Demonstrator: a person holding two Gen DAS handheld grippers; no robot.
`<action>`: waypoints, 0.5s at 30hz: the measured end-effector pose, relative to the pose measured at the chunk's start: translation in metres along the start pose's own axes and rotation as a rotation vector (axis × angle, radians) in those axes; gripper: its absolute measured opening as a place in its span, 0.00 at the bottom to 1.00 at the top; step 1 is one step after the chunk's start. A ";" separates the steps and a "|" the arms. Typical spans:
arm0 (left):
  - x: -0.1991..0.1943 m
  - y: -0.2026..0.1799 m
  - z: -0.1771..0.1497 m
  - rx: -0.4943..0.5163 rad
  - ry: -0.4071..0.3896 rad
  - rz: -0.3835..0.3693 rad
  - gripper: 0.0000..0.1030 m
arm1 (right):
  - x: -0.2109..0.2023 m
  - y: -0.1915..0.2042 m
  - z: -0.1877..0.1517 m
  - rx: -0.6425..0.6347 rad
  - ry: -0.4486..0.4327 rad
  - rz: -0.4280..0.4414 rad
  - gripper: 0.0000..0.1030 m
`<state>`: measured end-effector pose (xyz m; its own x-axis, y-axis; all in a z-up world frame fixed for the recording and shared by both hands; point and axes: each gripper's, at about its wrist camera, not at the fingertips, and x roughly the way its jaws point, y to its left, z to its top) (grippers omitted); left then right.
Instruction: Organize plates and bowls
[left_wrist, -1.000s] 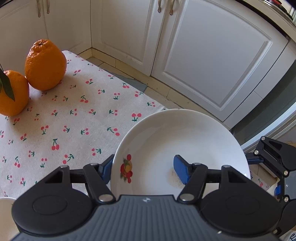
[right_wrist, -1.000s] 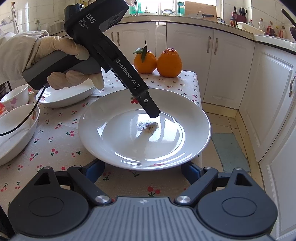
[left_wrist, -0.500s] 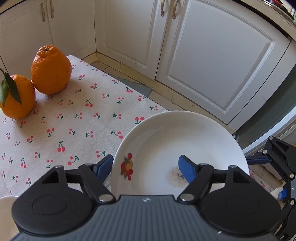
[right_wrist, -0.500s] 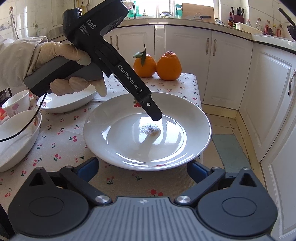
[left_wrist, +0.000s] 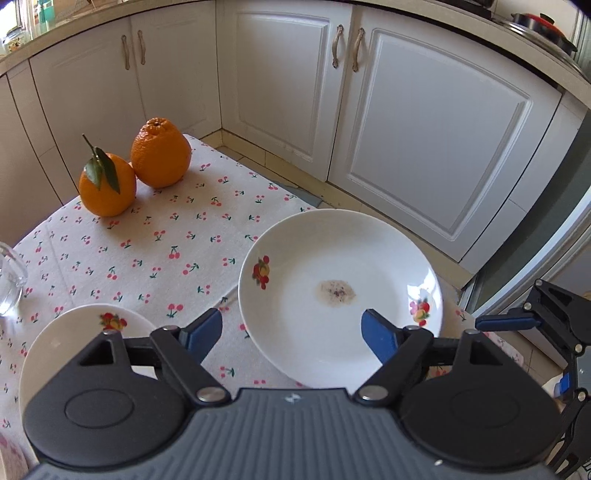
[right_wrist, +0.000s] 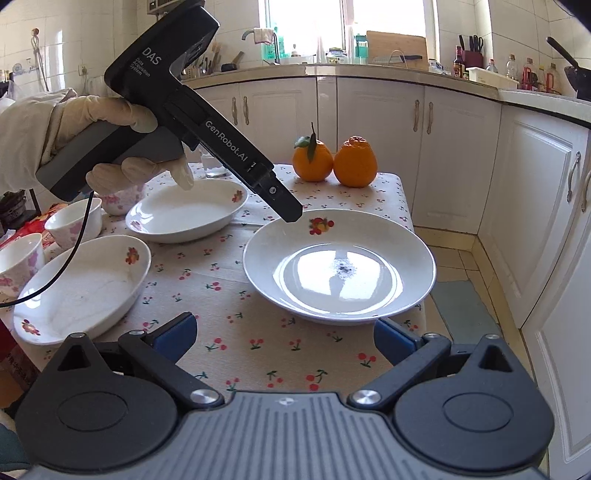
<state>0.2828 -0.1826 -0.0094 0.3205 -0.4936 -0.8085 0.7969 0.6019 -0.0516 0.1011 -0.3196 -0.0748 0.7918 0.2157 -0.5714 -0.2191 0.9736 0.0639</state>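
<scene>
A white plate (left_wrist: 340, 295) with fruit prints and a brown stain in its middle lies on the cherry-print tablecloth near the table's corner; it also shows in the right wrist view (right_wrist: 340, 273). My left gripper (left_wrist: 291, 338) is open and empty, raised above the plate's near rim. My right gripper (right_wrist: 284, 336) is open and empty, just short of the plate's front rim. Two more white deep plates (right_wrist: 188, 212) (right_wrist: 85, 288) lie to the left. Several small floral bowls (right_wrist: 74, 221) stand at the far left.
Two oranges (right_wrist: 334, 160) sit at the table's far edge, also in the left wrist view (left_wrist: 133, 173). A clear glass (left_wrist: 9, 277) stands at the left. White kitchen cabinets (left_wrist: 424, 122) surround the table, with tiled floor past its right edge.
My left gripper let go of the plate's rim, opened and rose up and back. My right gripper pulled back from the plate. The plate now rests on the table.
</scene>
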 end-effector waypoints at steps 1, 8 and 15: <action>-0.008 -0.003 -0.005 0.004 -0.007 0.011 0.80 | -0.003 0.004 0.000 -0.004 -0.003 0.005 1.00; -0.047 -0.024 -0.049 0.035 -0.053 0.092 0.83 | -0.021 0.030 -0.003 -0.041 -0.034 0.024 1.00; -0.073 -0.044 -0.105 0.039 -0.094 0.185 0.83 | -0.030 0.044 -0.011 -0.044 -0.032 0.043 1.00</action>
<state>0.1706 -0.1070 -0.0096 0.5084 -0.4343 -0.7436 0.7386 0.6638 0.1173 0.0611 -0.2845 -0.0639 0.7986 0.2605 -0.5425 -0.2780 0.9592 0.0514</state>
